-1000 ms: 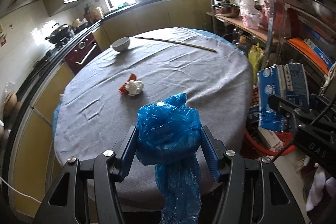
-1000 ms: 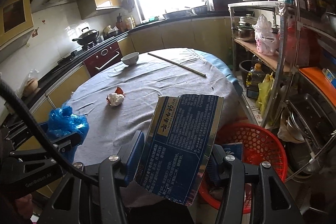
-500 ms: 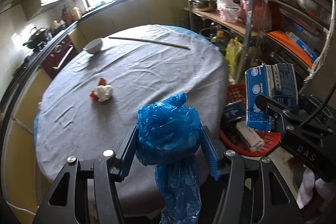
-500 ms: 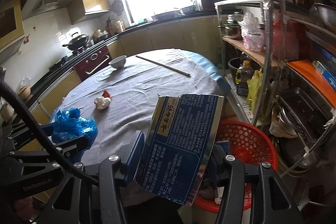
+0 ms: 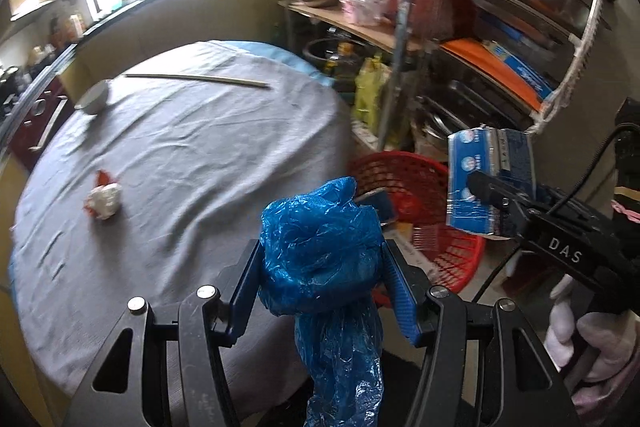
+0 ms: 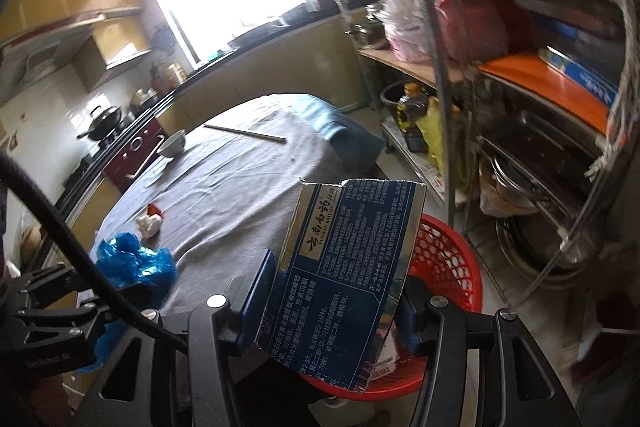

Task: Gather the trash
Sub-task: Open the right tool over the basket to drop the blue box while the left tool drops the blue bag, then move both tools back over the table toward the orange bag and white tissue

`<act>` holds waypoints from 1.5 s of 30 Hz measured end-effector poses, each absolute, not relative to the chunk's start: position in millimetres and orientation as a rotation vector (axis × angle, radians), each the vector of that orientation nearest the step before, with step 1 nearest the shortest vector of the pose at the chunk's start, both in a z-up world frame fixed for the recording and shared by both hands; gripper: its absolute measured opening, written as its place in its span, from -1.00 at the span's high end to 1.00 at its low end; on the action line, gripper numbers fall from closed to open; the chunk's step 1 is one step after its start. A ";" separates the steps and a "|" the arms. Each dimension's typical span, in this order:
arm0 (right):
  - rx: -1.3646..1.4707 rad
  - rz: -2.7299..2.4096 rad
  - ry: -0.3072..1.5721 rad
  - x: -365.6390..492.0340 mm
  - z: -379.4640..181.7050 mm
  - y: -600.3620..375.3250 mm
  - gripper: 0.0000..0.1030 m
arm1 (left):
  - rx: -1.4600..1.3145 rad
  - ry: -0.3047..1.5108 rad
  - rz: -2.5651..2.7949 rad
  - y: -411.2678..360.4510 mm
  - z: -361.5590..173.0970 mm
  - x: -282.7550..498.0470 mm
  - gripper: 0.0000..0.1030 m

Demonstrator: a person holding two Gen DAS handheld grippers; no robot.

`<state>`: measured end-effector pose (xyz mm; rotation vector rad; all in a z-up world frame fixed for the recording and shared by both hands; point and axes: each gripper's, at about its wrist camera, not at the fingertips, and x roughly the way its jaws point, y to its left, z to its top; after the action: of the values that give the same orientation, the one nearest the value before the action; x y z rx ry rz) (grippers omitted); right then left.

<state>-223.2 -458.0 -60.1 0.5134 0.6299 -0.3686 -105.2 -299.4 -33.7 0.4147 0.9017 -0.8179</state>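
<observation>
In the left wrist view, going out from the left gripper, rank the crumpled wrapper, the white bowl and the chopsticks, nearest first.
1. Crumpled wrapper, on the table's near left.
2. White bowl, far left edge.
3. Chopsticks, across the far side, only slightly beyond the bowl.

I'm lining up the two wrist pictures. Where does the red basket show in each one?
Left wrist: the red basket sits right of centre, past the table edge, behind the blue plastic bag.
Right wrist: lower centre-right on the floor, partly behind the blue carton.
Shared landmark: the crumpled white wrapper on the grey tablecloth.
</observation>
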 end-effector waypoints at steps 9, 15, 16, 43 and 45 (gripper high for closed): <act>0.659 -0.368 0.637 -218.7 -89.6 -497.9 -0.16 | 0.434 0.927 -0.981 -351.7 -43.3 -104.5 -0.22; 0.771 -0.348 0.620 -217.2 -102.8 -516.4 -0.22 | 0.374 0.953 -1.014 -349.2 -43.5 -94.7 -0.27; 0.775 -0.340 0.615 -217.7 -102.7 -517.4 -0.23 | 0.369 0.954 -1.002 -345.5 -42.6 -92.9 -0.27; 0.582 -0.131 0.459 -203.9 15.8 -420.0 -0.23 | 0.141 0.707 -0.423 -68.5 41.0 -100.4 -0.40; 0.564 -0.111 0.461 -201.9 20.4 -408.7 -0.23 | 0.131 0.687 -0.371 -51.0 45.3 -102.5 -0.40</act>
<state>-201.9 -408.7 20.4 0.5637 0.4607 -0.1112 -102.5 -51.0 45.3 0.1314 0.6866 -0.3711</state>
